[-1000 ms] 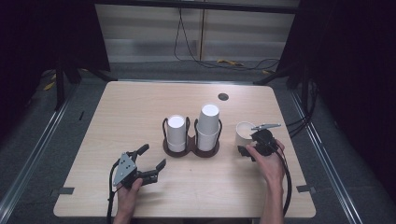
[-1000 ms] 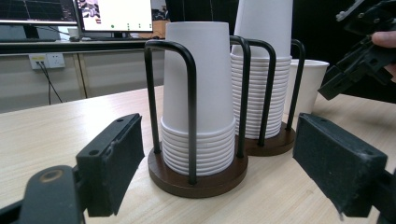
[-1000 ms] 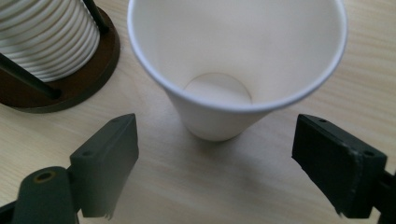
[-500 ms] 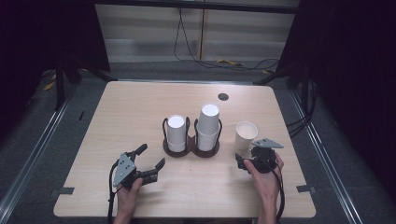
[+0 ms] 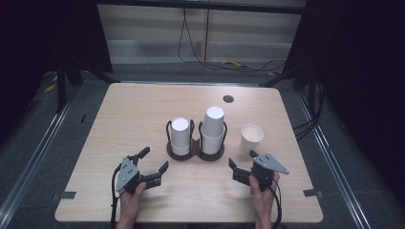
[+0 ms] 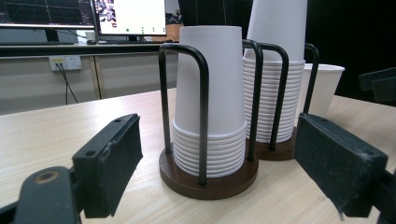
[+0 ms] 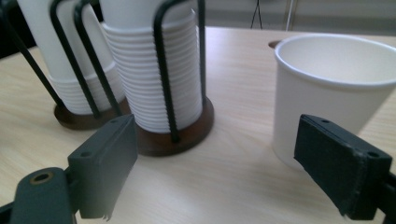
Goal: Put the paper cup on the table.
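The right gripper (image 5: 242,166) has just spread its fingers, nothing between them, near the bench's front edge; the paper cup (image 5: 251,138) stands free. The left gripper (image 5: 154,161) is released too.

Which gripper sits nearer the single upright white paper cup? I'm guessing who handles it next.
Right. The right gripper sits just in front of the single upright white paper cup, apart from it; the left gripper lies beyond both cup stacks.
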The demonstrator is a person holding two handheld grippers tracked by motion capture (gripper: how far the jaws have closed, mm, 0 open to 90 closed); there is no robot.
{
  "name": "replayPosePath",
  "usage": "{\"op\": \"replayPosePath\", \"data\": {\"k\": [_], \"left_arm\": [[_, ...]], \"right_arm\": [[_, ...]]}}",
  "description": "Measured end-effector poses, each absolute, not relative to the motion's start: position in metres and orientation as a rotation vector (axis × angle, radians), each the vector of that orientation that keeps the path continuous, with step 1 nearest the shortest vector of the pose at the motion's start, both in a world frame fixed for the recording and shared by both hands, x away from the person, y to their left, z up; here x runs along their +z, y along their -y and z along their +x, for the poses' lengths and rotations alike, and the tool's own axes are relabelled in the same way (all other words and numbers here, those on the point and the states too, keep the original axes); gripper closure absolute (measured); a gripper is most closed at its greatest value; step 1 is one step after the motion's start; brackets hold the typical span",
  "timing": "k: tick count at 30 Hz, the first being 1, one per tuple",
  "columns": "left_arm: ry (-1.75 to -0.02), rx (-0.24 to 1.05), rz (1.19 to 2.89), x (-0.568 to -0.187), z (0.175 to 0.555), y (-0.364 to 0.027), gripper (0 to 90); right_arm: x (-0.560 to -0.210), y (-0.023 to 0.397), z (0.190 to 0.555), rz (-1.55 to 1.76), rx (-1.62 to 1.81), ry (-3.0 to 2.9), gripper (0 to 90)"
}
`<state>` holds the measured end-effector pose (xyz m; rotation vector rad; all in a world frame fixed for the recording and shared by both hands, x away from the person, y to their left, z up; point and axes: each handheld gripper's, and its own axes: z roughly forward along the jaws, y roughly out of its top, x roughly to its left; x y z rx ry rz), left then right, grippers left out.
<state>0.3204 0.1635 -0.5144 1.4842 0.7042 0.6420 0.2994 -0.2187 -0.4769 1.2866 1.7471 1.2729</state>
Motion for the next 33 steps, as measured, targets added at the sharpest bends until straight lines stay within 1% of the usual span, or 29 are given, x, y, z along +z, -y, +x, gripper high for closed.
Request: {"op": "replayPosePath", "data": {"k": [12,16,24,33], "left_arm": [[-0.711,0.649,1.491,-0.514,0.32,-0.163,15.7],[-0.705,0.653,1.499,-0.514,0.32,-0.163,15.7],[-0.707,0.642,1.49,-0.514,0.32,-0.163,15.8],[-0.702,0.645,1.499,-0.514,0.32,-0.163,15.7]], "right_arm": [[-0.49,0.177,0.298,1.153,1.377,-1.682,13.0],[-0.495,0.167,0.298,1.096,1.366,-1.644,13.3],[-0.503,0.156,0.297,1.06,1.391,-1.619,13.6],[-0.503,0.157,0.296,1.04,1.412,-1.622,13.1]]}}
